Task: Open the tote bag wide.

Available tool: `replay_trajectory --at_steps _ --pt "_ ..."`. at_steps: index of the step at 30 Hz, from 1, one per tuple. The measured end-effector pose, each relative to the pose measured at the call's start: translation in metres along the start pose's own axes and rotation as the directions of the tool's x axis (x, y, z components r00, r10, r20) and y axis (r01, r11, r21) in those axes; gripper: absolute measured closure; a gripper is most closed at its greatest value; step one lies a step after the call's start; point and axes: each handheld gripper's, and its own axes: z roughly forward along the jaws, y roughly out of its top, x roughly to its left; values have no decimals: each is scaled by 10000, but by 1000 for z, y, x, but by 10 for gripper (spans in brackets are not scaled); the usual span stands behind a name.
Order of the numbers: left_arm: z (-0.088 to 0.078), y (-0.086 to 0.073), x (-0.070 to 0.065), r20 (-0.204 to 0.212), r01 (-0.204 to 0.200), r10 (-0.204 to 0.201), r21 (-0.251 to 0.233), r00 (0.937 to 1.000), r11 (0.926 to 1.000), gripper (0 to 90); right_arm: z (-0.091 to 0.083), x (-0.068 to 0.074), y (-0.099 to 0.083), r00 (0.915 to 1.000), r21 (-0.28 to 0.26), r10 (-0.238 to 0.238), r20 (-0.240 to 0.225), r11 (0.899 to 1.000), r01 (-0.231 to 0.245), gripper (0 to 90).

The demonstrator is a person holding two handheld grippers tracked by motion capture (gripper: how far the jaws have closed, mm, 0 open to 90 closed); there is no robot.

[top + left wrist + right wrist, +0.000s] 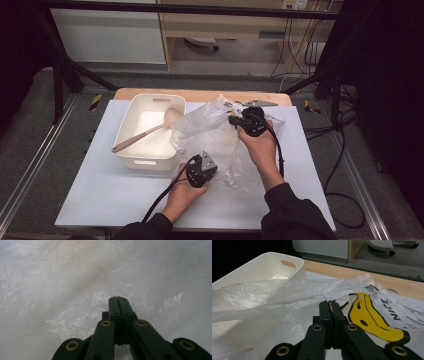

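We record one clear plastic bag (220, 137), crumpled, lying on the white table (100, 190) just right of the white bin (150, 132), its left edge touching the bin wall. A yellow banana print (372, 315) marks the bag. We note a wooden spoon (145, 131) resting in the bin, handle over the near-left rim. Left gripper (117, 300): jaws pressed together, nose against the bag's near part; whether film is pinched we cannot tell. Right gripper (329, 303): jaws together at a fold of the bag's far edge, a sliver of film seemingly caught between them.
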Motion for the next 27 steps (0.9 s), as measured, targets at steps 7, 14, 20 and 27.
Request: replay_trajectory --at_steps 7,14,20,27 --pt "0 0 3 118 -405 404 0 9991 9992 900 -11 -1 13 9999 -270 -21 153 9996 25 900" --pt "1 0 2 141 -330 332 -81 9994 9994 900 -20 -5 23 9996 -479 -39 268 9988 52 900" --pt "1 1 5 324 -448 449 -30 9985 9990 900 -23 -9 29 9992 -514 -22 396 9987 42 900" --pt "1 3 9 683 -597 589 93 9959 9982 900 -15 -12 27 9986 -254 7 522 9997 7 900"
